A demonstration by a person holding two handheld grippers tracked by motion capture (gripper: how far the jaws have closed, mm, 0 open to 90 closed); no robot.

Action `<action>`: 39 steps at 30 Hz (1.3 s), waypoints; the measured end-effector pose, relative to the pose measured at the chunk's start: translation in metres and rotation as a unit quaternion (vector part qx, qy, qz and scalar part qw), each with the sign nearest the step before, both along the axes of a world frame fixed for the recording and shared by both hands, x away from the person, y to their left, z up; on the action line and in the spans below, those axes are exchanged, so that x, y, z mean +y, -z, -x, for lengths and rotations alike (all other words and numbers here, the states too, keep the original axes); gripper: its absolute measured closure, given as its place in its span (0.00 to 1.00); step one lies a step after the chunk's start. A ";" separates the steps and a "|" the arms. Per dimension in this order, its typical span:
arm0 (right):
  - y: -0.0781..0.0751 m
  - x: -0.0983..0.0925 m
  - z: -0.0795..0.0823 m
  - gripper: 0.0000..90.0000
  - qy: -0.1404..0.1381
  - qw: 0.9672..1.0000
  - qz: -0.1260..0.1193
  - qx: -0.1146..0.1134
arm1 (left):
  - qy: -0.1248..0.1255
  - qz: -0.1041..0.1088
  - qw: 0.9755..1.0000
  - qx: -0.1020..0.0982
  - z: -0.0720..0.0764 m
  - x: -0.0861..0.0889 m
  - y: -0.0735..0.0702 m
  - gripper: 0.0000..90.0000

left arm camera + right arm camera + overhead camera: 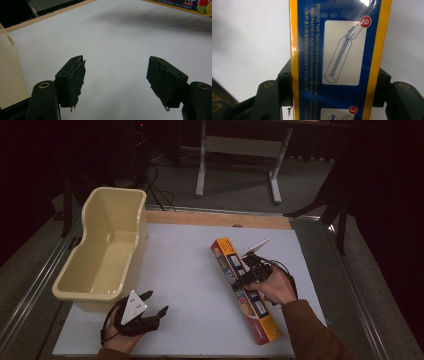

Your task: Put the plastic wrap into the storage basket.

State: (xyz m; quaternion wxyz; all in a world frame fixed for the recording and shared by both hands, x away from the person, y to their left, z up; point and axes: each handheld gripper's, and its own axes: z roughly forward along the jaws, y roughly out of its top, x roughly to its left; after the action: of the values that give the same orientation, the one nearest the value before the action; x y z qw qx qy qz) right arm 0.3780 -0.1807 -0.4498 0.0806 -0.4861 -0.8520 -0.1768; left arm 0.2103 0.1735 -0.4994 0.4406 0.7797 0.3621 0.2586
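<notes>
The right claw [248,274] is gripping a long, narrow wrap box [244,289], printed in blue and yellow, about midway along its length. In the right gripper view the two jaws are pressing against the yellow long edges of the box [337,60], with its instruction panel facing the camera, so the hold is looking firm and square. From the high view I cannot tell whether the box is resting on the white counter [190,270] or being raised just off it; it is lying at a slant well to the right of the cream tub [102,250], its far end pointing away from the person.

The left claw [152,303] is waiting just beyond the tub's near right corner, spread wide and holding nothing. In the left gripper view its jaws are standing well apart over bare counter [117,45], with the tub's wall [10,72] at the left edge and a strip of the box [185,5] far off at the top.

Judging by this layout, the work is sitting at an early stage: the grasp is made, but the box is still well apart from the tub, which is standing empty. If the tub is the goal, the carry toward it and the release inside are both remaining.
</notes>
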 end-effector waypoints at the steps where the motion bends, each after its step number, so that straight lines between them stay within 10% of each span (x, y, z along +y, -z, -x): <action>1: -0.002 0.002 0.001 0.43 0.001 1.000 -0.005 -0.002 | 0.000 0.000 1.000 0.000 0.000 0.000 0.000 0.34; 18: -0.035 0.037 0.003 0.43 -0.007 0.993 -0.116 0.003 | 0.002 0.000 1.000 0.001 0.000 0.000 0.000 0.34; 39: -0.068 0.074 -0.011 0.43 0.018 0.974 -0.225 0.022 | 0.002 0.003 1.000 0.002 0.000 0.001 0.000 0.34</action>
State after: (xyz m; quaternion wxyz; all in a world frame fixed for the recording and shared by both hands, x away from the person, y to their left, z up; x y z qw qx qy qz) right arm 0.3893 -0.1066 -0.3817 0.2035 -0.4745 -0.7797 -0.3542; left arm 0.2102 0.1744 -0.4993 0.4428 0.7793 0.3625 0.2555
